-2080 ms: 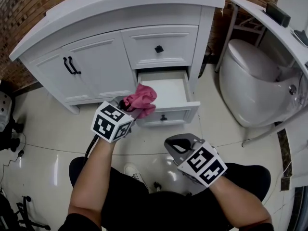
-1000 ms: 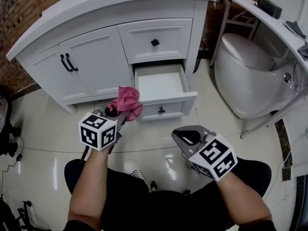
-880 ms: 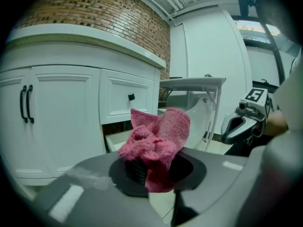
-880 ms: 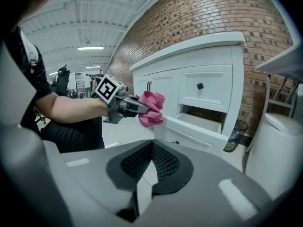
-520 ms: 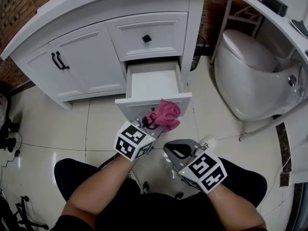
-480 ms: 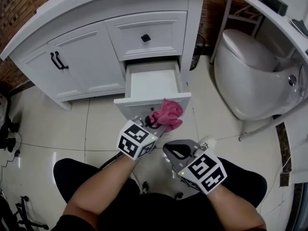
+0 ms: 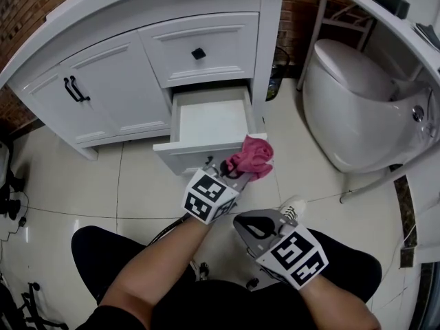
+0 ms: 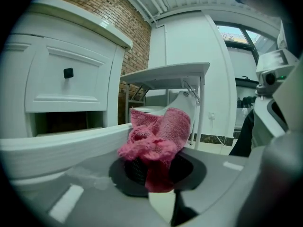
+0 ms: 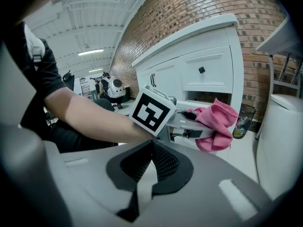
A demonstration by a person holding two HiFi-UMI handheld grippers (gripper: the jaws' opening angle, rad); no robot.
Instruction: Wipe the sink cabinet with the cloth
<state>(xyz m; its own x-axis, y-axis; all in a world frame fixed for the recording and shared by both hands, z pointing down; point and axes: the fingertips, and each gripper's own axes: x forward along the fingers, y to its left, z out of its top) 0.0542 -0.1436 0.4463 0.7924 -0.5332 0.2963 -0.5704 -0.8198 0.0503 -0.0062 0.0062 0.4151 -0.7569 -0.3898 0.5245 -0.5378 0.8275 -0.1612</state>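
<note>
The white sink cabinet (image 7: 137, 19) has its lower drawer (image 7: 206, 126) pulled out. A crumpled pink cloth (image 7: 251, 157) rests against the right end of that drawer's front panel. My left gripper (image 7: 236, 168) is shut on it. In the left gripper view the cloth (image 8: 160, 137) bulges out of the jaws and hides the fingertips, with the drawer front (image 8: 57, 148) just to its left. My right gripper (image 7: 256, 227) hangs lower, over the floor. Its jaws (image 9: 151, 150) are shut with nothing between them, and it looks at the cloth (image 9: 216, 121).
A white toilet (image 7: 357, 108) stands close on the right. The closed upper drawer carries a black knob (image 7: 199, 53), and double doors with black handles (image 7: 71, 88) are at the left. The person's legs and a shoe (image 7: 292, 208) are on the tiled floor.
My left gripper has carried the cloth from the left of the drawer front rightward to its right corner. The right gripper has stayed low near the legs.
</note>
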